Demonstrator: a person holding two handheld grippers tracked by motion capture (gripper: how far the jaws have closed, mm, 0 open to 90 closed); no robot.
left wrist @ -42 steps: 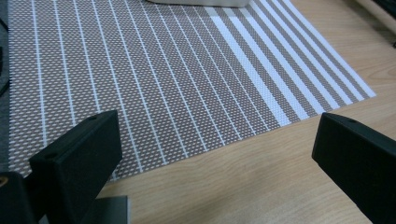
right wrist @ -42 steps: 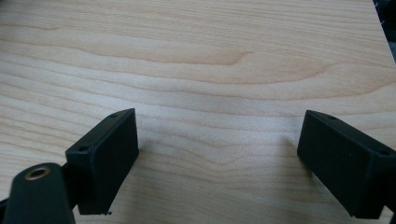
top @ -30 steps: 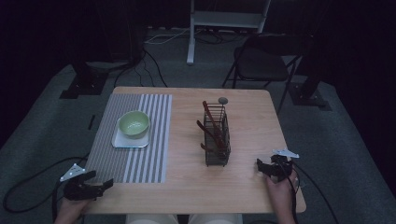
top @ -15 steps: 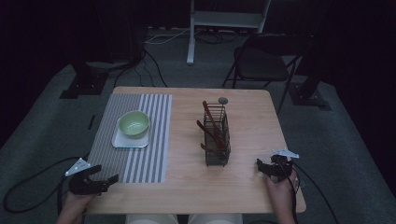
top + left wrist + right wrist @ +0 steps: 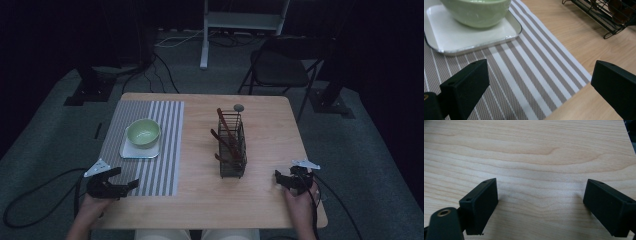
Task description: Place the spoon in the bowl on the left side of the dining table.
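A pale green bowl (image 5: 143, 132) sits on a white square tray (image 5: 131, 151), which lies on a grey striped placemat (image 5: 165, 150) on the left half of the wooden table (image 5: 260, 200). The bowl (image 5: 476, 12) and the tray (image 5: 461, 37) fill the upper left of the left gripper view. A black wire caddy (image 5: 232, 150) with brown utensils stands mid-table. My left gripper (image 5: 125, 182) hovers open over the mat's near edge, nothing between its jaws. At the table's near right, my right gripper (image 5: 278, 180) rests open over bare wood.
A small grey round object (image 5: 238, 107) lies behind the caddy. A folding chair (image 5: 280, 70) and a white stand (image 5: 240, 25) are beyond the far edge. Cables trail on the floor (image 5: 40, 200) at left. The caddy's corner (image 5: 609, 22) appears at upper right in the left gripper view.
My left gripper has moved right and forward from the table's near-left corner onto the mat's near edge. The right gripper has stayed put.
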